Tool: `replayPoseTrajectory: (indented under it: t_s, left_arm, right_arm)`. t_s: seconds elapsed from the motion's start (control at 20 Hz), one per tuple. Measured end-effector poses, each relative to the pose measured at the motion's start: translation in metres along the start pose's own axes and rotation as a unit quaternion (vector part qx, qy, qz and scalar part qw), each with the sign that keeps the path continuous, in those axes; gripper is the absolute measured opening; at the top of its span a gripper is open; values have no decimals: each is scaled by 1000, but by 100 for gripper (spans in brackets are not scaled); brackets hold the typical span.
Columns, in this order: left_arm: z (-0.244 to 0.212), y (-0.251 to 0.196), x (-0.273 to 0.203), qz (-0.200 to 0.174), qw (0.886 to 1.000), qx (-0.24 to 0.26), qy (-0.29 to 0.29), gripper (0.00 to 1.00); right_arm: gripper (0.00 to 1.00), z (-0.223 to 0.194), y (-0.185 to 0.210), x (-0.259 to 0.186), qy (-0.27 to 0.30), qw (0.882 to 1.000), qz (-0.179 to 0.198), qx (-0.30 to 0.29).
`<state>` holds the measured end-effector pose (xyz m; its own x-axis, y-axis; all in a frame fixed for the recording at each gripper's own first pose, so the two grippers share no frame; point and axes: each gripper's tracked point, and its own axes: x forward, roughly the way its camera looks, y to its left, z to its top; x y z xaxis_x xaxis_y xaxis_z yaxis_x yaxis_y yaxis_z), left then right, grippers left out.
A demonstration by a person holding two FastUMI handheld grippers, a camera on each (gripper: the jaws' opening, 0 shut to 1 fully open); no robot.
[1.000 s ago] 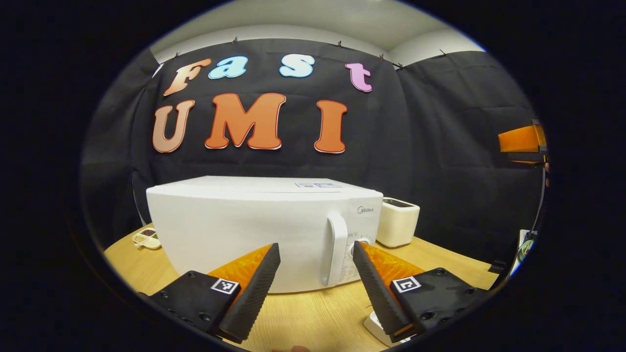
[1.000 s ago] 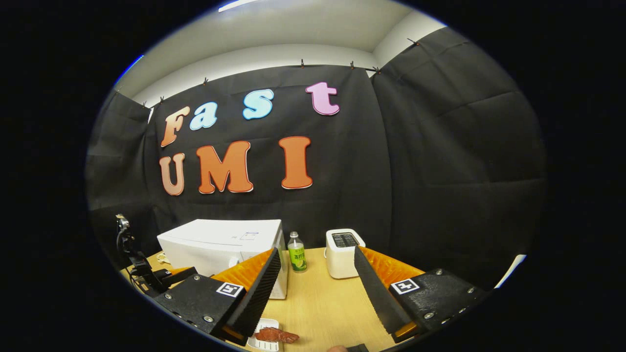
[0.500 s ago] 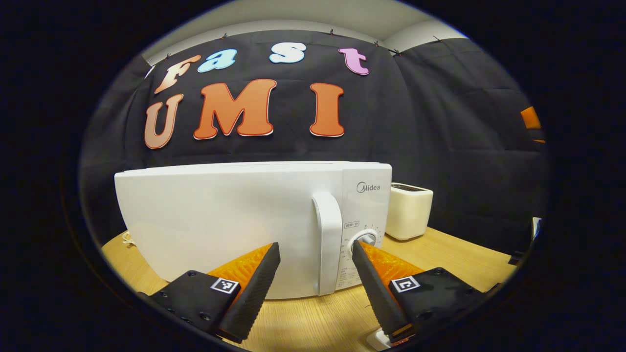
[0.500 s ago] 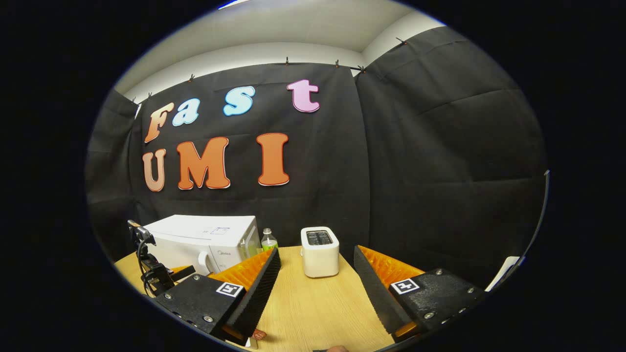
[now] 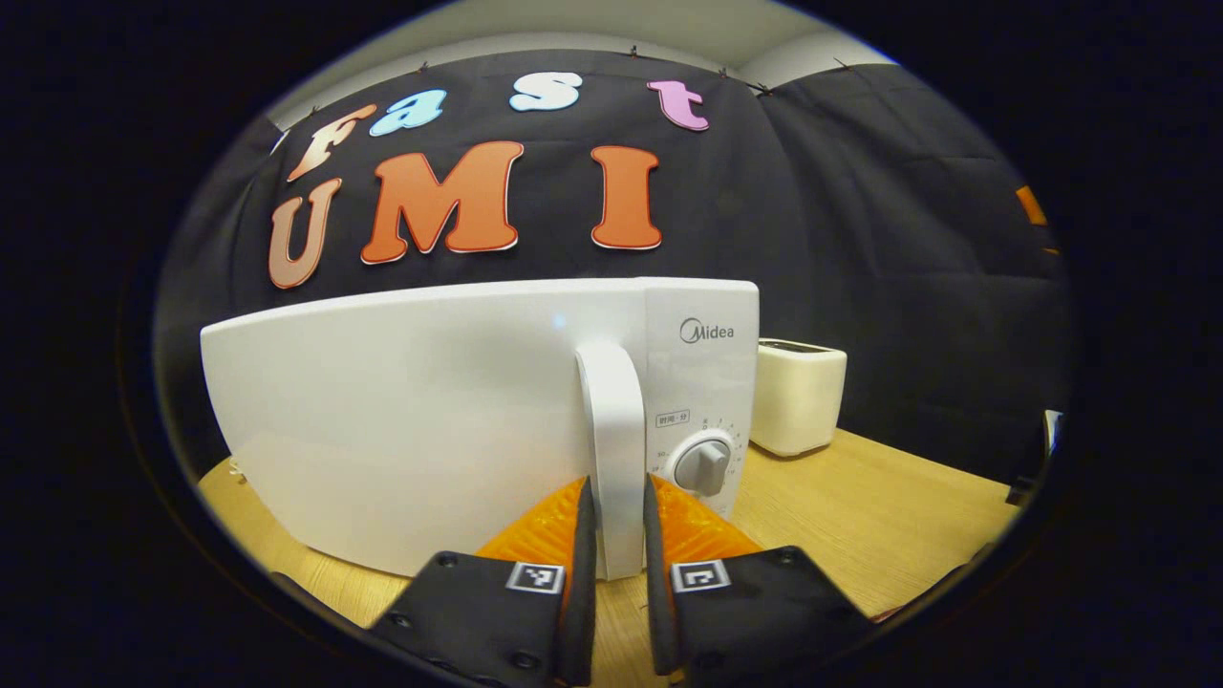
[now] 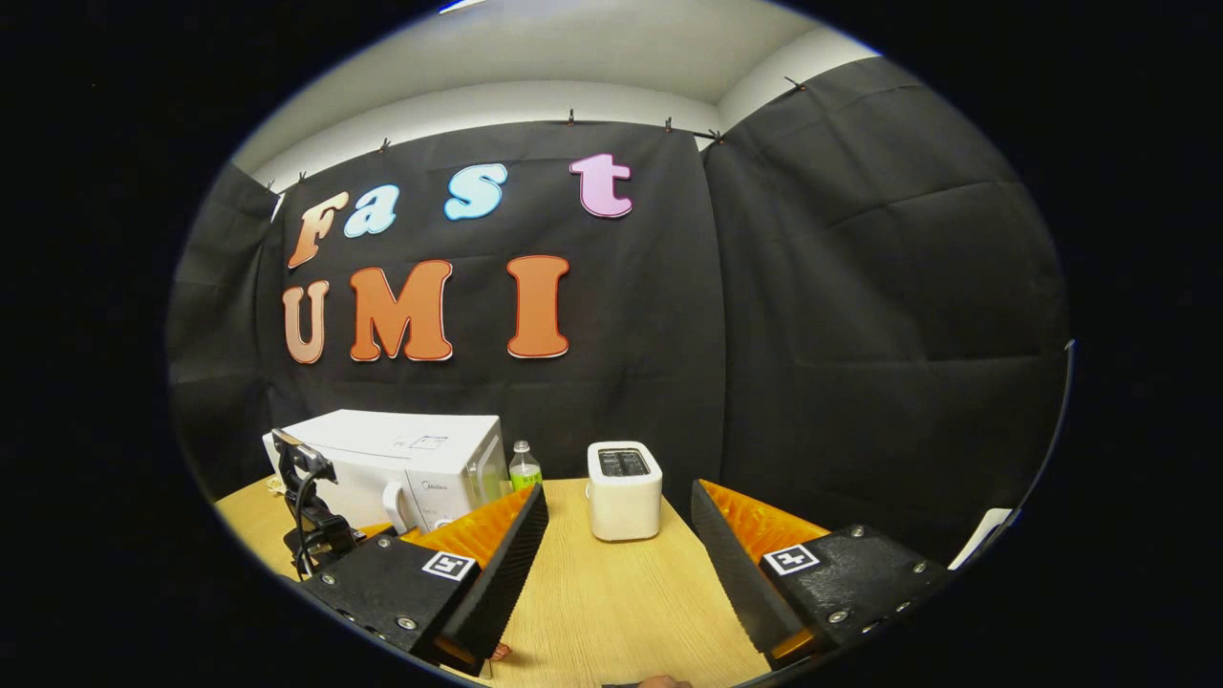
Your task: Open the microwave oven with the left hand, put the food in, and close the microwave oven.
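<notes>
Left gripper view is centred on the microwave oven (image 5: 430,420), a smooth white box with a gently bowed door, set on the pale wood-grain table (image 5: 889,497) across the middle of the frame; its upright handle (image 5: 611,449), a rounded white plastic bar, is clasped low down by the left gripper (image 5: 619,521), whose ribbed fingers (image 5: 581,535) are pressed against it from either side; the door is seen flush with the body, so it is judged not yet opened. A ridged dial (image 5: 704,465) is set just right of the handle, and a cream toaster (image 5: 798,397) stands near the oven's right end. The handle is judged stiff and somewhat slick, so the ribbed pads are well suited to it; the oven looks heavy enough to stay put while the door is swung, though a latch may need to be overcome; the hold is best kept on the bar's lower half, and the pull led along the door's arc.

In the right gripper view the right gripper (image 6: 619,535) is held spread and empty at the bottom of the frame, above the table; the oven is seen at lower left, with a green-labelled bottle (image 6: 523,468) just beside it and the toaster near the centre. A small reddish piece at the bottom edge may be the food (image 6: 501,653); it is too cut off to tell.
</notes>
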<state>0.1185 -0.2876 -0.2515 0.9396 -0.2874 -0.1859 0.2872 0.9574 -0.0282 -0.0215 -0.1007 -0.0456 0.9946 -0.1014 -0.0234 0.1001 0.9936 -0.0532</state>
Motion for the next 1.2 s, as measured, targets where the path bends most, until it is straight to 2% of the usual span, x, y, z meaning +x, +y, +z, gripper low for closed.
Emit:
replayPoseTrajectory:
  t_s: [0.1,0.25,0.35,0.45,0.6,0.8,0.9,0.95,1.0,1.2]
  left_arm:
    - [3,2,1,-2,1000,-2,-1,14]
    - [-5,0,-10,-13,1000,-20,13,14]
    - [2,-4,-30,-31,999,-12,-13,10]
    - [-3,-6,-48,-51,999,-2,-14,10]
    - [-8,-6,-79,-85,996,-27,-4,9]
    - [-12,2,-123,-120,993,-9,-2,10]
    - [-14,9,-144,-142,990,-18,2,9]
    - [-14,13,-152,-149,989,-22,4,5]
    - [-14,17,-163,-154,988,-20,3,9]
    - [-16,40,-199,-160,987,-6,1,9]
  right_arm:
    - [94,-2,3,1,1,1000,1,0]
    - [94,-5,8,0,4,1000,7,1]
    - [94,-7,11,0,2,1000,12,-1]
    - [94,-10,14,3,4,1000,13,0]
    - [94,-11,29,1,6,1000,28,6]
    - [94,-9,45,-4,1,999,39,3]
    - [94,-6,54,-8,0,999,46,3]
    - [94,-5,58,-10,-1,999,49,5]
    - [94,-4,63,-11,-3,999,52,6]
    - [94,-4,87,-15,-6,997,73,7]
